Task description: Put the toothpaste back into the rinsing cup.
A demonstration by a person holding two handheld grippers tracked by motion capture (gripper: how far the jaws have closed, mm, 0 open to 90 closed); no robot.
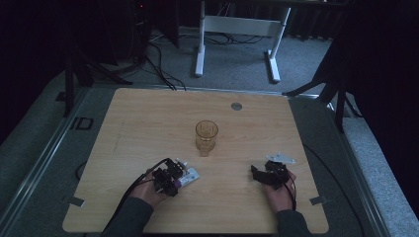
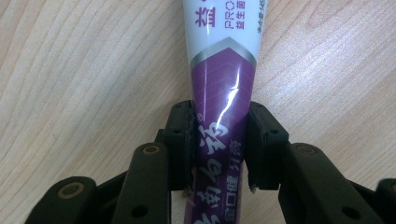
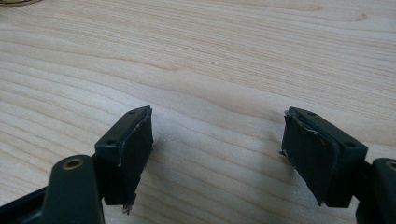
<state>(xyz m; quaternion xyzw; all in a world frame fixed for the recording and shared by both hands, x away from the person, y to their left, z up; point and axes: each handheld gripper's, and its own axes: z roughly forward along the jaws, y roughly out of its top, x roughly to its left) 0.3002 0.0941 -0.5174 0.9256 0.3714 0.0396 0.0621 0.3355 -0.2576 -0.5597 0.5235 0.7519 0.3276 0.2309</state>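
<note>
A purple and white toothpaste tube (image 2: 224, 70) lies flat on the wooden table (image 1: 148, 118), near its front left. My left gripper (image 2: 219, 114) is shut on the tube's purple end, with a pad pressed against each side. In the high view the left gripper (image 1: 174, 177) rests low on the table and the tube (image 1: 191, 175) sticks out to its right. My right gripper (image 3: 217, 135) stands open just above bare wood with nothing between its pads. It shows in the high view (image 1: 258, 173) at the front right, pointing left.
An amber see-through cup (image 1: 206, 136) stands upright at the table's middle, beyond both grippers. A small grey round cap (image 1: 236, 105) sits in the tabletop near the far edge. A white desk frame (image 1: 237, 44) stands on the carpet behind the table.
</note>
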